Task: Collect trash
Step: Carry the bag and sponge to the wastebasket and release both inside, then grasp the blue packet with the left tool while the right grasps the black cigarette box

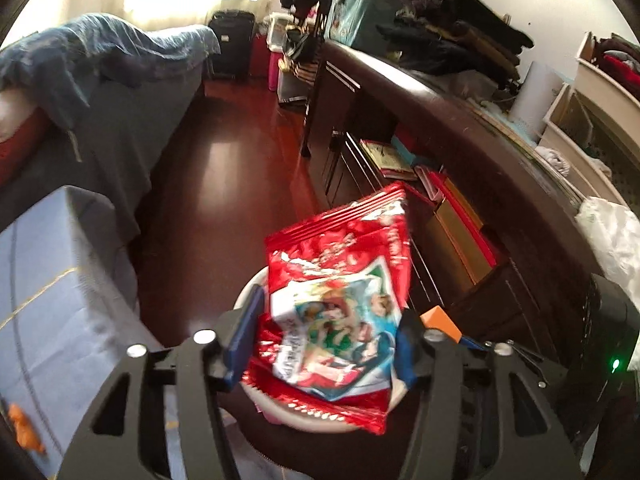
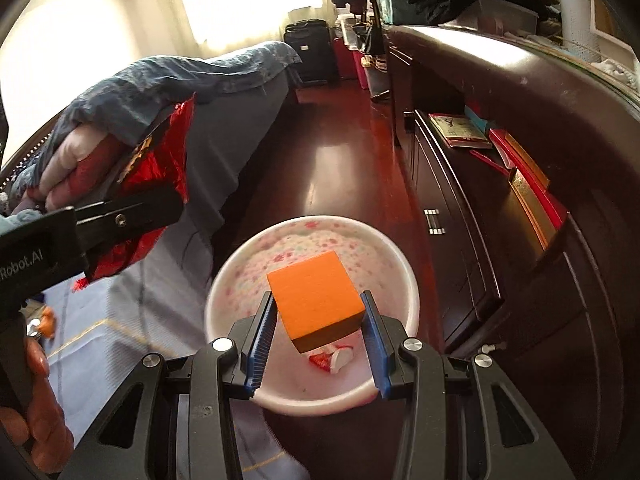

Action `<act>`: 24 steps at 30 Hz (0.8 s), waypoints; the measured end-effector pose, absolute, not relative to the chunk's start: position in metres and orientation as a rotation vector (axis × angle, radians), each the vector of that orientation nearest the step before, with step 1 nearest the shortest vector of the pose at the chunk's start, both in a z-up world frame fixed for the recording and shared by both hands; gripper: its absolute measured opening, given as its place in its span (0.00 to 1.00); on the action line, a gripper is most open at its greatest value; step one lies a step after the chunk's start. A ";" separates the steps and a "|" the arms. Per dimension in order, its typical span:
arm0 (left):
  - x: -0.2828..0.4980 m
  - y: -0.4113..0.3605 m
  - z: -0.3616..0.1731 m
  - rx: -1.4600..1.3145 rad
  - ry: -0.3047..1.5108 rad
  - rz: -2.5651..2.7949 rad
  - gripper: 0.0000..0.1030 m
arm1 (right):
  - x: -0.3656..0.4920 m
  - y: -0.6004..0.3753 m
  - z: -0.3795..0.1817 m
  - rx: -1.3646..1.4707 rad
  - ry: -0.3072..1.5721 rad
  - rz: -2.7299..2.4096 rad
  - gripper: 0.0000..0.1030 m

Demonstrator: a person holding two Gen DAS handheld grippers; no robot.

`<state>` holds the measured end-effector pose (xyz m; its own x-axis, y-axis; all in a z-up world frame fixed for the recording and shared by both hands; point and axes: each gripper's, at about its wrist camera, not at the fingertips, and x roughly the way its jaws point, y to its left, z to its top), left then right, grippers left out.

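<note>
My left gripper [image 1: 324, 344] is shut on a red snack bag [image 1: 340, 300] with cartoon figures and holds it above a white bin [image 1: 256, 280], whose rim shows behind it. In the right wrist view the same bag [image 2: 160, 160] hangs from the left gripper at the left. My right gripper [image 2: 318, 328] is shut on an orange block [image 2: 316, 300] and holds it over the open white bin [image 2: 408, 280], whose inside is speckled pink. A small red and white wrapper [image 2: 334, 358] lies at the bin's bottom.
A dark wooden cabinet [image 2: 500, 128] with open shelves of books and boxes runs along the right. A bed with a blue blanket [image 1: 100, 52] is at the left. A pale blue cloth [image 1: 52, 280] lies at the near left. A black suitcase [image 2: 306, 48] stands at the far end of the red floor.
</note>
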<state>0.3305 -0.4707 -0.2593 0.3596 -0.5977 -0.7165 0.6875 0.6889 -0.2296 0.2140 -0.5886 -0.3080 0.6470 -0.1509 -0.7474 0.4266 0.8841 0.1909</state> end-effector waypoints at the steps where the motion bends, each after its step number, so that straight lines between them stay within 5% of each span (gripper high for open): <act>1: 0.337 -0.475 -0.265 0.116 0.885 -0.828 0.73 | 0.217 -0.591 -0.314 0.368 0.807 -0.340 0.43; 9: 0.352 -0.472 -0.271 0.082 0.905 -0.833 0.82 | 0.228 -0.591 -0.339 0.354 0.852 -0.355 0.44; 24: 0.318 -0.360 -0.226 0.097 0.793 -0.586 0.96 | 0.194 -0.520 -0.289 0.346 0.874 -0.298 0.77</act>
